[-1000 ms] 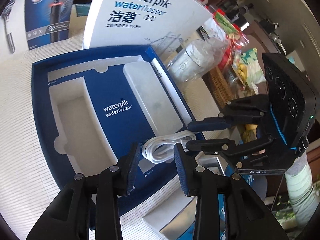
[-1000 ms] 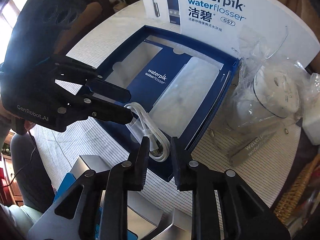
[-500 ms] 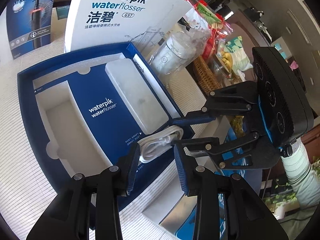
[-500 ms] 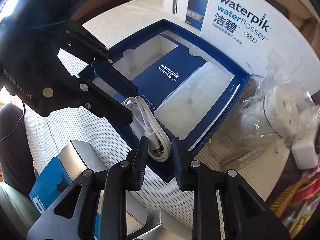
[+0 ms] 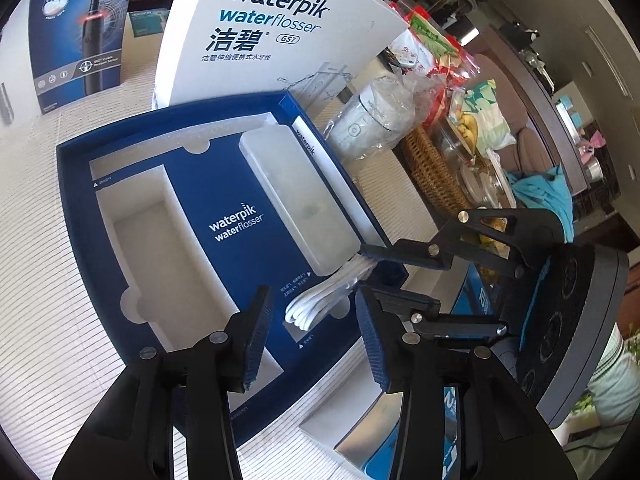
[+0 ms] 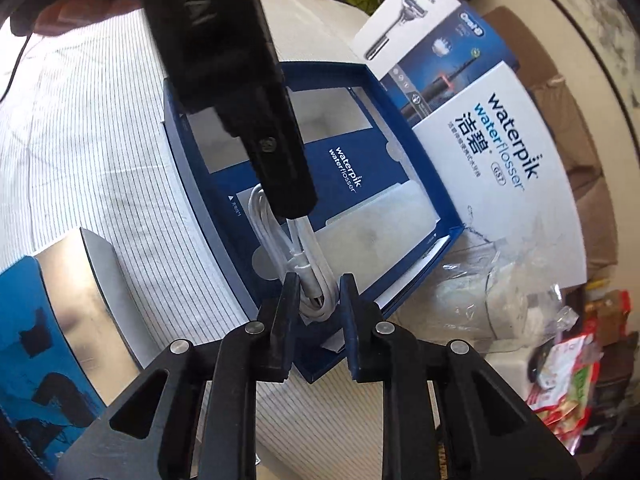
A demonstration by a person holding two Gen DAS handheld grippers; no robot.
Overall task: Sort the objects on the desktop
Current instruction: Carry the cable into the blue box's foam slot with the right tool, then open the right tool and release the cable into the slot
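I'm working the cable step: white cable (image 6: pixel 308 268) lying coiled in the blue box (image 6: pixel 192 168) corner slot. R gripper (image 6: pixel 319 294) jaws spread, straddling its near end; L gripper (image 5: pixel 312 322) spread, hovering above. Next, prob. squeezing R and tucking it flat.

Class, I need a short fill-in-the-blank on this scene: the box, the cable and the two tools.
1. The coiled cable is ____ in colour.
2. The cable lies inside the open ____ box.
3. The brand printed on the upright lid is ____.
4. The right tool has its fingers on either side of the ____.

Missing words: white; blue; Waterpik; cable
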